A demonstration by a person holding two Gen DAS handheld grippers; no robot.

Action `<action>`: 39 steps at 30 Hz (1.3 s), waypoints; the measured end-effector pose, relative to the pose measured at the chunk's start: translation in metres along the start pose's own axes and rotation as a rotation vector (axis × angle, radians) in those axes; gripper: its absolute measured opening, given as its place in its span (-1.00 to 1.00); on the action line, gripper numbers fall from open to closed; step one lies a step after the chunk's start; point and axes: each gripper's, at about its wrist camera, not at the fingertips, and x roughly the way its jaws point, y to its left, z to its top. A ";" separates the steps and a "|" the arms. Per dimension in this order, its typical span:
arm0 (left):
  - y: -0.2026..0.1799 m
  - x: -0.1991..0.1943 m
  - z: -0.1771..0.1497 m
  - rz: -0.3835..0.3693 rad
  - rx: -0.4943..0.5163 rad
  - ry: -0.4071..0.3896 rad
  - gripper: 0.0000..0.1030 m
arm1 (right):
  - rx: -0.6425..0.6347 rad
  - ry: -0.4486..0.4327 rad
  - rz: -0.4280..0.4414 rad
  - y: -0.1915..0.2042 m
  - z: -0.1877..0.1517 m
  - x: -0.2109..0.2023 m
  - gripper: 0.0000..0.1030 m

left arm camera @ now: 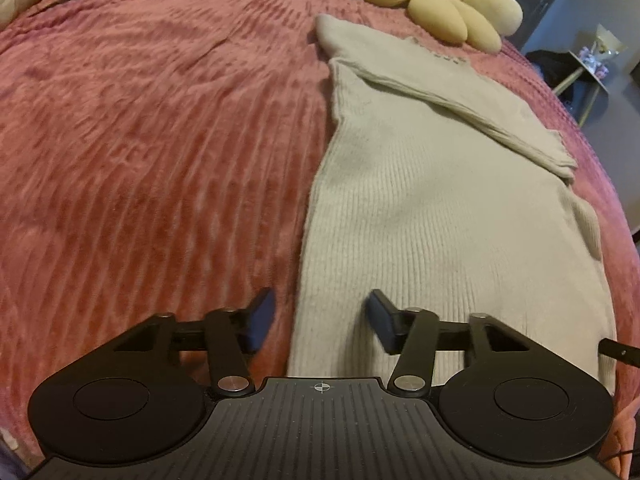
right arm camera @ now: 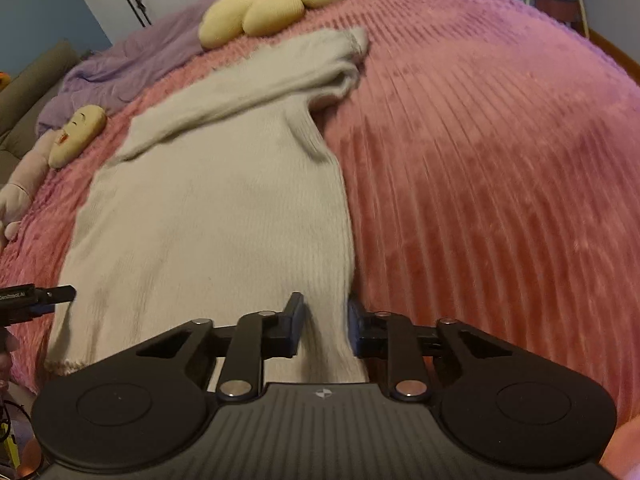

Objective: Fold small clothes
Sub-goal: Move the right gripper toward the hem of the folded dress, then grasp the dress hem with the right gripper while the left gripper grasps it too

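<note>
A cream ribbed knit sweater (left arm camera: 432,208) lies flat on the pink bed cover, its sides folded in and one sleeve laid across the upper body. It also shows in the right wrist view (right arm camera: 216,216). My left gripper (left arm camera: 320,320) is open, its jaws astride the sweater's near left edge at the hem. My right gripper (right arm camera: 324,328) is open with a narrower gap, its jaws on either side of the sweater's near right edge; the cloth sits between them, not pinched. The left gripper's tip (right arm camera: 56,294) shows at the left of the right wrist view.
The pink ribbed bed cover (left arm camera: 152,152) spreads wide on both sides of the sweater. A yellow flower cushion (left arm camera: 440,0) lies beyond the sweater's top, a small yellow face cushion (right arm camera: 78,130) and a lilac blanket (right arm camera: 132,68) at the far side. A side table (left arm camera: 592,68) stands off the bed.
</note>
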 end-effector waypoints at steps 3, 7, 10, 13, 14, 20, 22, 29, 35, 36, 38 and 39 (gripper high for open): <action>0.004 -0.002 -0.001 -0.002 0.010 0.017 -0.04 | 0.038 0.025 0.028 -0.006 0.000 0.001 -0.62; 0.005 -0.002 -0.002 -0.011 0.029 0.044 -0.06 | 0.025 0.059 0.040 -0.006 -0.002 0.002 -0.60; 0.000 -0.002 0.002 -0.015 0.048 0.063 -0.32 | 0.008 0.069 0.041 -0.005 0.000 0.003 -0.60; -0.006 -0.002 0.006 -0.002 0.089 0.082 -0.44 | 0.003 0.082 0.048 -0.003 0.004 0.005 -0.68; -0.008 -0.001 0.007 0.004 0.109 0.088 -0.48 | -0.004 0.083 0.053 -0.002 0.005 0.005 -0.78; -0.012 -0.012 0.022 -0.067 0.162 0.093 -0.78 | 0.039 0.090 0.129 -0.004 0.013 0.006 -0.83; -0.015 -0.018 0.030 -0.123 0.159 0.080 -0.79 | 0.078 0.083 0.171 -0.005 0.018 0.004 -0.83; -0.020 -0.028 0.098 -0.272 -0.006 -0.052 -0.79 | 0.211 -0.017 0.283 -0.006 0.064 0.001 -0.84; -0.018 0.000 0.148 -0.221 -0.145 -0.159 -0.78 | 0.283 -0.199 0.210 -0.004 0.123 0.014 -0.86; -0.017 0.007 0.152 -0.200 -0.173 -0.164 -0.76 | 0.292 -0.223 0.196 -0.004 0.132 0.019 -0.84; -0.012 0.015 0.156 -0.177 -0.224 -0.170 -0.71 | 0.294 -0.242 0.185 -0.005 0.145 0.025 -0.81; -0.011 0.016 0.154 -0.172 -0.222 -0.185 -0.64 | 0.292 -0.254 0.184 -0.004 0.149 0.026 -0.74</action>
